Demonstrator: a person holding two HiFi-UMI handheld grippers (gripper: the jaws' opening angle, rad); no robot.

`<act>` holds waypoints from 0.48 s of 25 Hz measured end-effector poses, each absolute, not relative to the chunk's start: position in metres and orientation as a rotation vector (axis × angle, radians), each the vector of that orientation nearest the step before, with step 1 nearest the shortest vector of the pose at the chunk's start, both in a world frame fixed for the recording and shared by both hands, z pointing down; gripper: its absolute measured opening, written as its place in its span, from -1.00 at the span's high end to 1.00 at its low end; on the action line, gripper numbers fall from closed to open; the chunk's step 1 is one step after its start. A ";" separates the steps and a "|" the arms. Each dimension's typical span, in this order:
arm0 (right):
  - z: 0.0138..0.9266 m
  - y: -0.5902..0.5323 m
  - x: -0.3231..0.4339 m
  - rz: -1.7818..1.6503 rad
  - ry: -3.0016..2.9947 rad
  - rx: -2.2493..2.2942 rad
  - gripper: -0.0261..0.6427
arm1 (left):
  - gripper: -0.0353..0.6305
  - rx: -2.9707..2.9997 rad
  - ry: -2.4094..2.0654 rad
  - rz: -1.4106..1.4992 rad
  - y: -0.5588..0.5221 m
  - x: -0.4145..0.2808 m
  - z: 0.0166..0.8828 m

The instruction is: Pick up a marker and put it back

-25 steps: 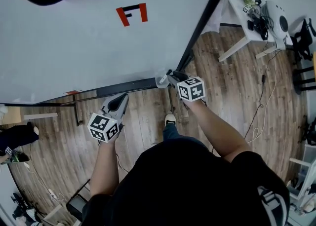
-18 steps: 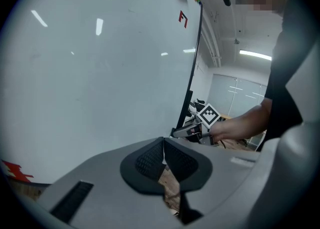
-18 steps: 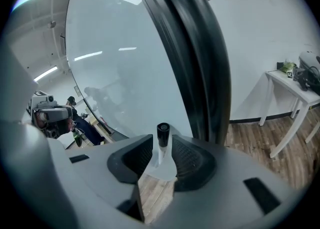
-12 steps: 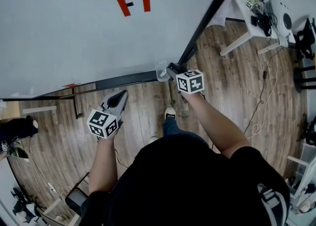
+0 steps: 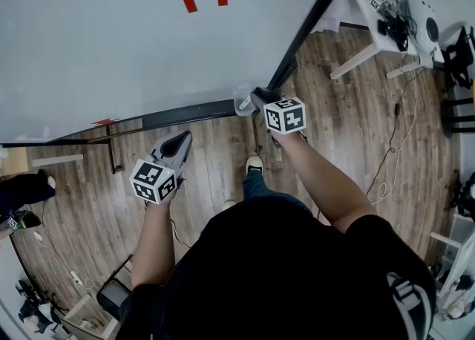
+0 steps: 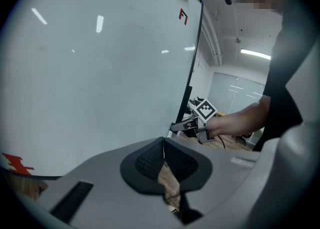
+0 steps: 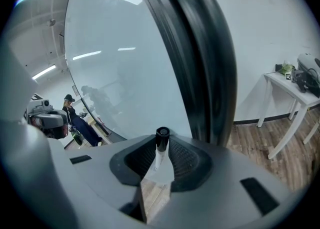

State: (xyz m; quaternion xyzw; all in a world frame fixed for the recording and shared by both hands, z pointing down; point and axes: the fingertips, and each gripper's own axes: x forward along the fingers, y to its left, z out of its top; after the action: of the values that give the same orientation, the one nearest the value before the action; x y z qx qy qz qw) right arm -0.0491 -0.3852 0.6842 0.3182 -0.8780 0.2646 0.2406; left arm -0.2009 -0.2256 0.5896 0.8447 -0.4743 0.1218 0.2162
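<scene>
Marker (image 7: 160, 160) looks pinched in the right gripper (image 7: 161, 143), jaws just closing; left gripper (image 6: 163, 145), jaws pressed together.

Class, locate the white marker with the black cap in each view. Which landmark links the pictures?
Head view: white marker with black cap, centre, at the whiteboard's lower corner, ahead of the right gripper.
Left gripper view: too small to make out at that gripper's tip, centre right.
Right gripper view: bottom centre, between jaws that have just closed in on it.
Shared landmark: the whiteboard's black side frame.
</scene>
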 end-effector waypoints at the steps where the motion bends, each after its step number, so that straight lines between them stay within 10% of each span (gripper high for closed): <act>1: 0.684 -0.385 -0.049 0.721 -2.401 0.871 0.70 | 0.85 2.341 -1.315 0.338 -0.225 -0.201 0.590; 12: 0.670 -0.381 -0.052 0.655 -2.420 0.871 0.72 | 0.85 2.361 -1.338 0.325 -0.221 -0.206 0.577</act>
State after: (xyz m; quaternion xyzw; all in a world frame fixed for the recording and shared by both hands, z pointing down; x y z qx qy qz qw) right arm -0.0515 -0.3813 0.6704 0.3185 -0.8849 0.2395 0.2412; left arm -0.2056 -0.2214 0.5769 0.8459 -0.4793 0.1166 0.2029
